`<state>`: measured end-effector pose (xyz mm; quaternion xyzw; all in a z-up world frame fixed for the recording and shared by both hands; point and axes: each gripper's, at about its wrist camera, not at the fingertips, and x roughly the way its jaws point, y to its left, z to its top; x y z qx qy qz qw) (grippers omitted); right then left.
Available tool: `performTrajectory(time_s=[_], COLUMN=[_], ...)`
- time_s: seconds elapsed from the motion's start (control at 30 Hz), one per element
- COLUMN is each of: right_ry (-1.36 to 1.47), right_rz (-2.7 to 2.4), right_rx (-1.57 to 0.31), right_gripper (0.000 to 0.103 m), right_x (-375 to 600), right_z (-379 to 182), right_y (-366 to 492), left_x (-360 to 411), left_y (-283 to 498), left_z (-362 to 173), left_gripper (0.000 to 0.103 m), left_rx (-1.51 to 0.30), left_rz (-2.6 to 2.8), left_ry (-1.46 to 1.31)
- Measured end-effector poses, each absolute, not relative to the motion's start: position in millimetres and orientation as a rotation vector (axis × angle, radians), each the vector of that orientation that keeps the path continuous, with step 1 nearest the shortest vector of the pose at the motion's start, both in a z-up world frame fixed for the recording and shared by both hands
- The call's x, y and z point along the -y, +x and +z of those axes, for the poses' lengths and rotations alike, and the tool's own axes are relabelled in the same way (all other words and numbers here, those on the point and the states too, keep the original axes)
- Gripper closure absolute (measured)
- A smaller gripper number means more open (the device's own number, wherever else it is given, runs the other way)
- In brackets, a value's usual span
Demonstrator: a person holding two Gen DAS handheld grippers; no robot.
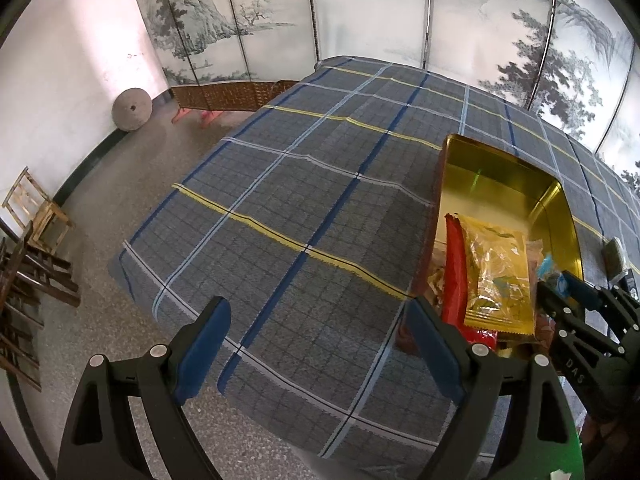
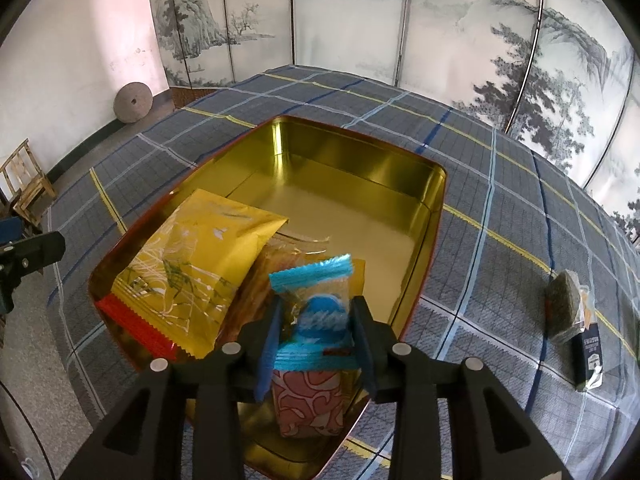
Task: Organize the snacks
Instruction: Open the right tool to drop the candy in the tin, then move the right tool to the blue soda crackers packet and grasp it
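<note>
A gold tin box [image 2: 360,184] with a red rim sits on the plaid-covered table; it also shows in the left wrist view [image 1: 500,184]. Inside lie a gold snack packet [image 2: 192,264], a red packet [image 2: 140,328] under it and a pink patterned packet [image 2: 308,404]. My right gripper [image 2: 318,320] is shut on a blue wrapped snack [image 2: 320,312] and holds it over the box's near end. My left gripper [image 1: 316,344] is open and empty, left of the box above the cloth. The right gripper shows in the left view [image 1: 568,292].
A green snack [image 2: 564,304] and a dark blue packet [image 2: 590,356] lie on the cloth right of the box. A painted folding screen [image 2: 400,20] stands behind the table. Wooden chairs [image 1: 32,216] and a stone disc [image 1: 131,109] stand on the floor at left.
</note>
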<state>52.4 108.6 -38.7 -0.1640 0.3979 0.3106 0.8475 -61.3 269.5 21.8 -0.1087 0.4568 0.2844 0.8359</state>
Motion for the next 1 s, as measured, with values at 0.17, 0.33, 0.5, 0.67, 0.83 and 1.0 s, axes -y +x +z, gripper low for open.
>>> performTrajectory(time_s=[0.17,0.33,0.5,0.67,0.83,1.0], right_ry=[-0.358,-0.314,-0.283,-0.249,-0.244,-0.243], right_rz=[0.654,0.688,0.696,0.637,0.511,0.391], right_rx=[-0.813,-0.824,-0.787,-0.76,-0.758,-0.781], right_gripper=[0.053,0.05,0.048,0.048,0.048,0.047], right_x=[-108,-98,-77,-39,18,78], right_z=[-34,-27,-12,-1,-1,-12], right_y=[49,50,52,67,97,130], left_x=[-264,-260,-252,-239,-220,-200], left_y=[-60,-57,-50,-42,-29,-14], left_z=[23,27,31,35,40,42], left_gripper=[0.015,0.015,0.015,0.015,0.015,0.015], left_rx=[-0.965,-0.962,-0.956,-0.953,-0.954,-0.96], left_rz=[0.598,0.593,0.579,0.557,0.52,0.487], left_ry=[-0.228,-0.235,-0.227,-0.198,-0.17,-0.141])
